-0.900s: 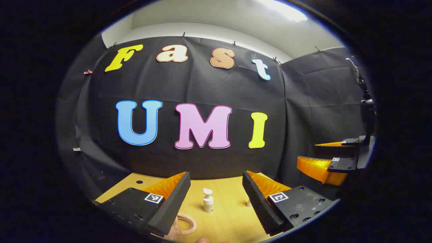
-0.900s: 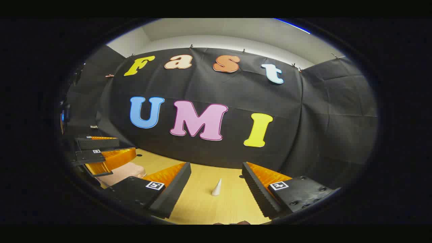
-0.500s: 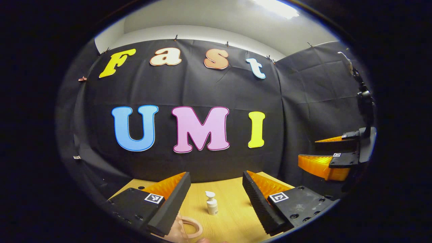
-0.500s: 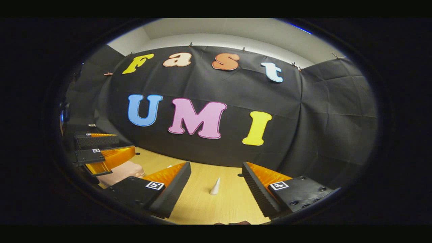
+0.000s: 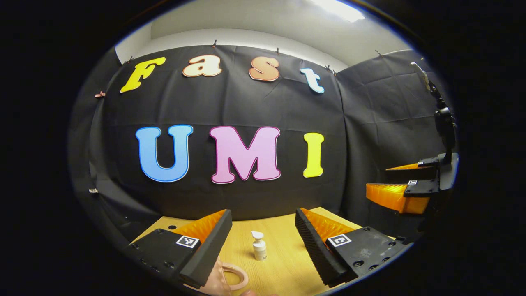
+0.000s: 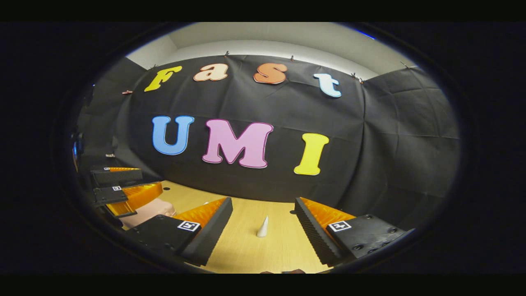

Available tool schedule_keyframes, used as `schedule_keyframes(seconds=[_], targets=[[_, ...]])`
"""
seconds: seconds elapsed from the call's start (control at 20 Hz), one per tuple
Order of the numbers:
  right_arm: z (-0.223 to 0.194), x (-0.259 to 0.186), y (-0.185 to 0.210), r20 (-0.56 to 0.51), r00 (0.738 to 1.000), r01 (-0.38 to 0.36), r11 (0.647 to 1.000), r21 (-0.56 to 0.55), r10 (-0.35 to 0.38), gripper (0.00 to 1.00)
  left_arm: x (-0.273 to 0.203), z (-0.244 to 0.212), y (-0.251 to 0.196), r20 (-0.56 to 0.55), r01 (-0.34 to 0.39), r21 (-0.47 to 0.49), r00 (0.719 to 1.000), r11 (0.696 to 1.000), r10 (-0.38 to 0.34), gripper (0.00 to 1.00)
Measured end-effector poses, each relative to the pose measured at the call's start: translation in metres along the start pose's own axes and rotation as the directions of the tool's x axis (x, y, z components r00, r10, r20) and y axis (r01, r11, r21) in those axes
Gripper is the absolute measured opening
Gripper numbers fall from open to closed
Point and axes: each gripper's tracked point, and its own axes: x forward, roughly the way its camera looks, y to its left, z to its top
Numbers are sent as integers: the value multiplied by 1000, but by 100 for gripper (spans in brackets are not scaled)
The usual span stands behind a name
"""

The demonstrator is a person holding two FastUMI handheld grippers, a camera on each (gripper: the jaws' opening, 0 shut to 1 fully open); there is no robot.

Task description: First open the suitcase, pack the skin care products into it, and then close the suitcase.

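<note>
Hovering above the wooden table [image 5: 283, 267], you hold both tools spread wide and empty, level with the booth's cloth wall. Your left hand-held gripper [image 5: 263, 242] has its fingers released, and between them, farther off on the table, stands a small white pump bottle [image 5: 259, 246], upright and untouched. Just under the near finger sits the pink suitcase [image 5: 213, 279], its looped handle [image 5: 236, 277] lying toward you; from the right gripper view the same case [image 6: 148, 210] appears closed, its rounded shell intact beneath your other tool. Your right hand-held gripper [image 6: 263, 230] is likewise released, gripping nothing, with a white cone-shaped cap or tube [image 6: 263, 227] standing on the table beyond its fingertips. Over the last second the left camera has settled slightly, so that more of the suitcase handle has come into sight at the bottom edge and the pump bottle sits a touch lower between the fingers; the right view has barely shifted. That reads as an approach only just begun: the opening step looks not yet started, no product has been packed, and the case is probably your first target, since both skin care items remain well apart from it on the table.
</note>
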Motion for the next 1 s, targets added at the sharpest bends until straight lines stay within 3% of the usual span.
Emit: schedule_keyframes(seconds=[0.2,0.6,1.0], targets=[[-4,3,5,-19,1000,-13,1000,-2,13,97,5,-18,-7,-63,38,-13,997,999,-39,98],[-14,32,10,-9,997,-70,998,-1,70,99,30,-65,-17,-140,23,19,990,1000,-20,98],[-31,98,-28,-26,992,-125,991,39,127,97,103,-142,-21,-317,-64,0,946,998,61,98]])
